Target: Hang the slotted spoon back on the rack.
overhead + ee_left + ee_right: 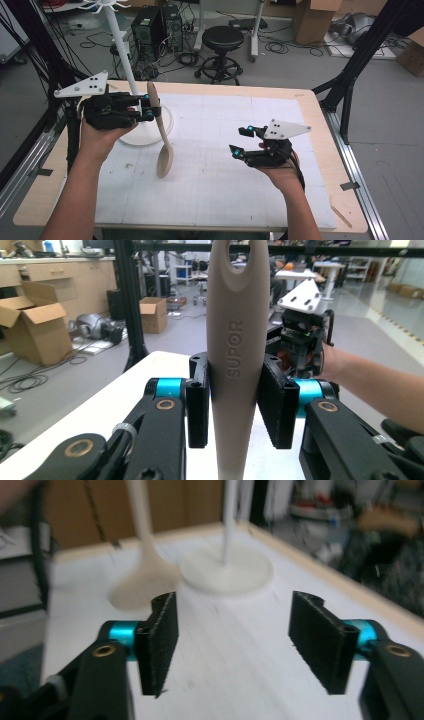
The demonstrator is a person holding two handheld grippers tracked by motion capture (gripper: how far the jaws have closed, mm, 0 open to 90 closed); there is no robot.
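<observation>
In the high view, the left gripper (150, 107) is held above the left part of the white mat (220, 200) that covers the wooden table (320, 110), its jaws closed on the handle of a beige spoon (164, 150). The spoon hangs tilted, handle end up near the white pole of a stand (122, 45) and bowl down over the mat, just beside the stand's round white base (150, 135). The right gripper (240, 140) is held over the right half of the mat, well apart from the spoon, its jaws spread with nothing between them; a grey three-cornered plate (285, 129) sits on top of it. Behind the table are a black stool (222, 42), computer towers (155, 25) and cardboard boxes (312, 17) on the grey floor. In the left gripper view, the left gripper (235, 400) has both black pads pressed against the sides of the spoon (235, 340) handle, which stands upright between them, carries the raised word SUPOR and has a hanging hole at its top. The right gripper (302, 335) and the person's forearm (380, 385) show farther off on the right. In the right gripper view, which is blurred, the right gripper (232, 640) looks across the mat with its jaws wide apart and empty; the spoon's bowl (145, 582) shows ahead on the left, beside the stand's base (227, 570).
</observation>
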